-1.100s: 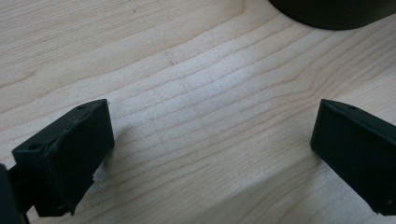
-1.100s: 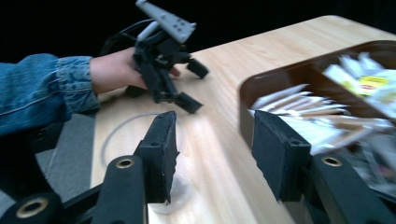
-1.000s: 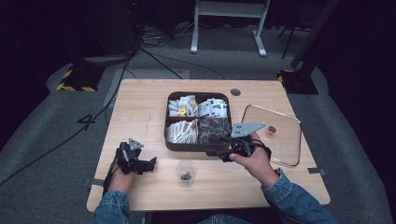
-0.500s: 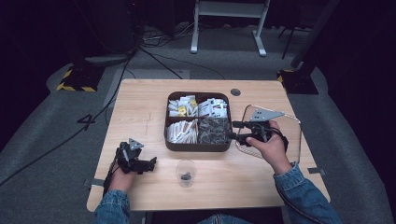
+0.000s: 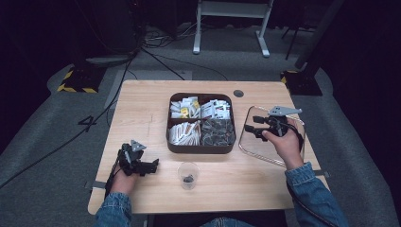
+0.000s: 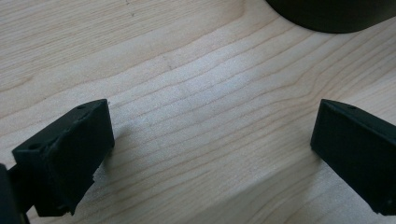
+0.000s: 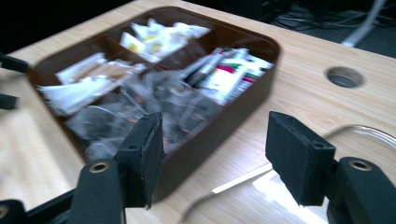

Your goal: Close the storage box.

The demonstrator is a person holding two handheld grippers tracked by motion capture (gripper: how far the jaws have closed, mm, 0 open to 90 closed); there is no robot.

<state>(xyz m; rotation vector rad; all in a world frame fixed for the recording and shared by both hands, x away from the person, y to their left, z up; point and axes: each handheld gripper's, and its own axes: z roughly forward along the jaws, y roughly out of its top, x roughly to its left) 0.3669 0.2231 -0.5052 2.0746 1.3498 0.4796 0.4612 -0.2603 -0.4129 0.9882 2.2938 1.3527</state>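
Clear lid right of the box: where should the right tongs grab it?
Take the clear lid by its rim nearest the brown box, coming in low from that side: it lies flat, so only the thin edge fits between the open right tongs, probably.

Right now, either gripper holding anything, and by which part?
Nothing held. Right gripper is open over the clear lid, empty. Left gripper is open above bare table.
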